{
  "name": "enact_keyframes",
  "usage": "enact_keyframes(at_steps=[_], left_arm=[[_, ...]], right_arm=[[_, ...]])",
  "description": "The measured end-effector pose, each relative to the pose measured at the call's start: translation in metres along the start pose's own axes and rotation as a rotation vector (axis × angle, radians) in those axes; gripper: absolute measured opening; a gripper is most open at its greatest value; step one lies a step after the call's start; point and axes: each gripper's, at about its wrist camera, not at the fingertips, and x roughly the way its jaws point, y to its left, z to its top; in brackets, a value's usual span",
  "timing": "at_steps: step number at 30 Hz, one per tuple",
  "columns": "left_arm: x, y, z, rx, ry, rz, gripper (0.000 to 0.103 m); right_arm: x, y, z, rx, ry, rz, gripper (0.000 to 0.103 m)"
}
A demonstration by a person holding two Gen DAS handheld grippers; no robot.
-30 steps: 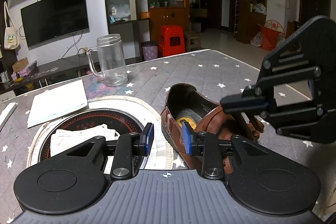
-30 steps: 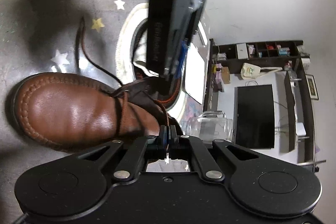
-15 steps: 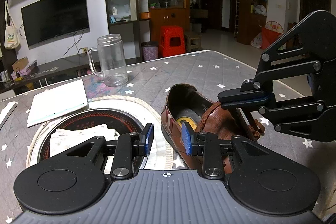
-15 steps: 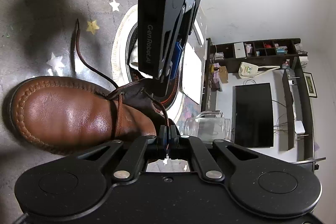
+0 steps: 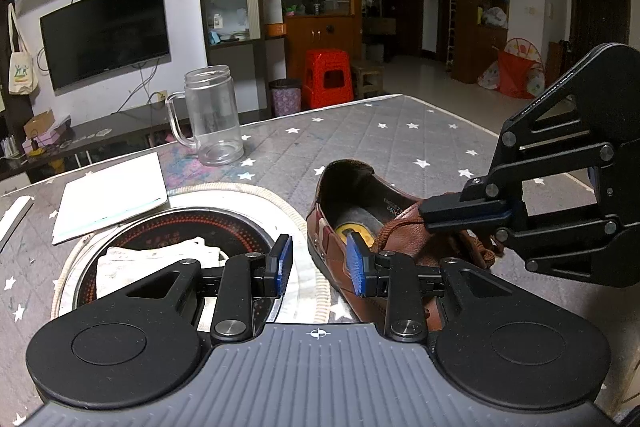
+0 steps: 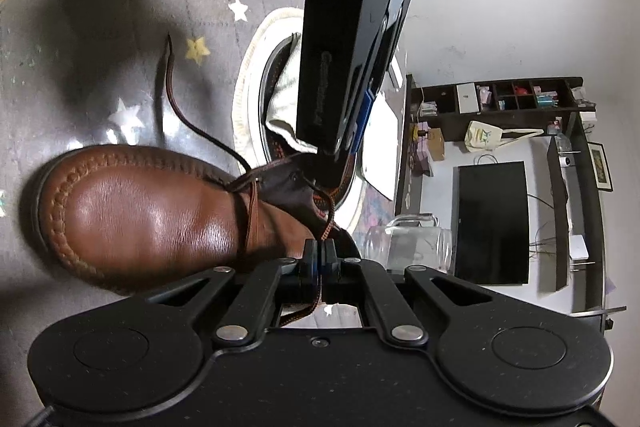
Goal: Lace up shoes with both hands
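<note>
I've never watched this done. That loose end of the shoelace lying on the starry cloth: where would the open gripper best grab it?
Probably near its free tip, where the loose lace lies alone on the cloth, clear of the brown shoe. Coming down from above with fingers either side seems best, since it lies flat and thin. The left gripper is open; the right gripper is shut on the other lace end.

Dim indoor light; glare on the shoe (image 6: 152,215) toe; fisheye-bent edges; hand perhaps blurred.

My blue-padded black grippers are working a glossy brown shoe (image 6: 148,211); its darker brown lace (image 6: 188,123) is trailing over the grey, white-starred tablecloth (image 5: 360,135).
</note>
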Motion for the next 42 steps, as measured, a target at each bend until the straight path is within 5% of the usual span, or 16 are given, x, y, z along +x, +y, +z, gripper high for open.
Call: enact_keyframes(at_steps=[29,33,42], left_arm=[[-0.007,0.002,0.011,0.026,-0.019,0.001,0.035],[0.003,0.006,0.005,0.021,0.033,0.025,0.035],[-0.009,-0.009,0.011,0.002,0.015,-0.024,0.035]], right_arm=[[-0.013,0.011,0.001,-0.006,-0.022,0.037,0.002],[-0.017,0.013,-0.001,-0.01,-0.015,0.04,0.002],[-0.019,0.009,-0.009,0.036,-0.012,0.021,0.002]])
